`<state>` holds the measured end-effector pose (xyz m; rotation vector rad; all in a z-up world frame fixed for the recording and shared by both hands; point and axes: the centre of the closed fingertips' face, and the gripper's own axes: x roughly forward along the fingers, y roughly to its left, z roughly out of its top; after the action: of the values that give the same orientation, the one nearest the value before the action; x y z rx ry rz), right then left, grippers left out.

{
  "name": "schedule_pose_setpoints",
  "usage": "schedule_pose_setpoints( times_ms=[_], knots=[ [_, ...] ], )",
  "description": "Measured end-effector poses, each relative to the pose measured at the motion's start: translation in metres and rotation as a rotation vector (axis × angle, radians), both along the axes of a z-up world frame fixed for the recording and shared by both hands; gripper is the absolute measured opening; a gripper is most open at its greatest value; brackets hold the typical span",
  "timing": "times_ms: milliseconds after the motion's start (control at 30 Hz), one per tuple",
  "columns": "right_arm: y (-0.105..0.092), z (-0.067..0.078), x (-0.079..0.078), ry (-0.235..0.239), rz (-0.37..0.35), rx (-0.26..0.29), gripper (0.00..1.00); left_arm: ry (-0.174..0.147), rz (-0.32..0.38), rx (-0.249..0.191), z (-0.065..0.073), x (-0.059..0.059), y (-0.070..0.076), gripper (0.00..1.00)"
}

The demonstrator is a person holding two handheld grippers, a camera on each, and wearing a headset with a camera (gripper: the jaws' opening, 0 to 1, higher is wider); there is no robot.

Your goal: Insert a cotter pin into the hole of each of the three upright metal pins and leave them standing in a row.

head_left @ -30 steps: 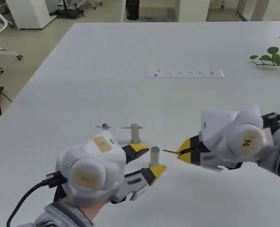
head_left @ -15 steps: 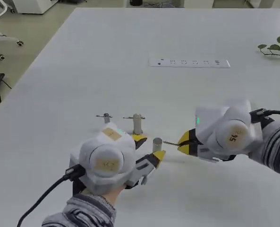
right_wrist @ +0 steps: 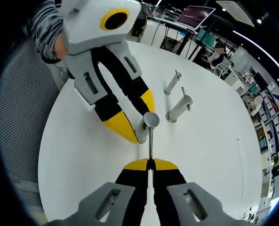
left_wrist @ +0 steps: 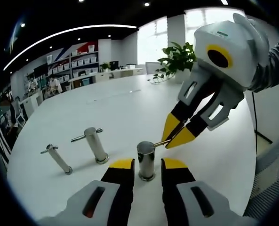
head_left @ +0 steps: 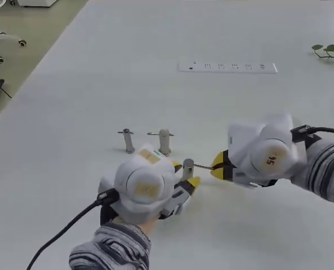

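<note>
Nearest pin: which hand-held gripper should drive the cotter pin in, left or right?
Right. The right hand-held gripper is shut on the cotter pin, its tip at the top of the nearest metal pin. The left hand-held gripper brackets that pin, so it is better placed for steadying.

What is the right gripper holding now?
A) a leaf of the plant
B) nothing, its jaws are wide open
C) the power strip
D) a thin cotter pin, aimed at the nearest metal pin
D: in the right gripper view the right gripper is shut on a thin cotter pin, whose tip reaches the top of the metal pin standing between the left gripper jaws.
</note>
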<state>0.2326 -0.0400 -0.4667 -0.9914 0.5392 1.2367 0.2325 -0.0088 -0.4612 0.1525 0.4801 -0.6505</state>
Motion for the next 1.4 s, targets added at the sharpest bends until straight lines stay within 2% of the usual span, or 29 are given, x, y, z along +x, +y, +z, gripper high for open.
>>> schedule_pose_setpoints(
  times_ms=[267,333,533,633,833,933,1000,1133,1233,1400],
  knots=[
    [0.002,0.003,-0.001,-0.025,0.039,-0.035,0.00,0.014,0.013,0.004,-0.007,0.002,-0.001,0.13],
    [0.002,0.004,-0.003,-0.019,0.041,-0.038,0.00,0.024,0.017,0.004,-0.008,0.001,0.000,0.11],
    [0.002,0.010,-0.007,0.000,0.020,-0.051,0.00,0.020,0.018,0.011,-0.010,0.001,0.001,0.10],
    [0.003,0.012,-0.012,0.048,-0.022,-0.037,0.00,0.012,0.017,0.025,-0.011,0.000,0.001,0.10],
    [0.004,0.015,-0.012,0.055,-0.029,-0.031,0.00,0.006,0.023,0.013,-0.011,0.000,0.002,0.09],
    [0.006,0.011,-0.008,0.061,-0.029,-0.036,0.00,0.007,0.029,0.008,-0.012,0.001,0.002,0.09],
    [0.006,0.009,-0.003,0.039,-0.012,-0.053,0.00,0.009,0.032,0.003,-0.012,0.001,0.002,0.09],
    [0.006,0.005,0.001,0.049,-0.025,-0.051,0.00,0.009,0.032,0.003,-0.012,0.000,0.002,0.09],
    [0.009,-0.001,0.006,0.039,-0.021,-0.055,0.00,0.009,0.037,-0.002,-0.012,0.000,0.002,0.09],
    [0.018,0.000,0.008,0.030,-0.018,-0.048,0.00,0.007,0.046,-0.012,-0.012,0.000,0.002,0.09]
  ],
)
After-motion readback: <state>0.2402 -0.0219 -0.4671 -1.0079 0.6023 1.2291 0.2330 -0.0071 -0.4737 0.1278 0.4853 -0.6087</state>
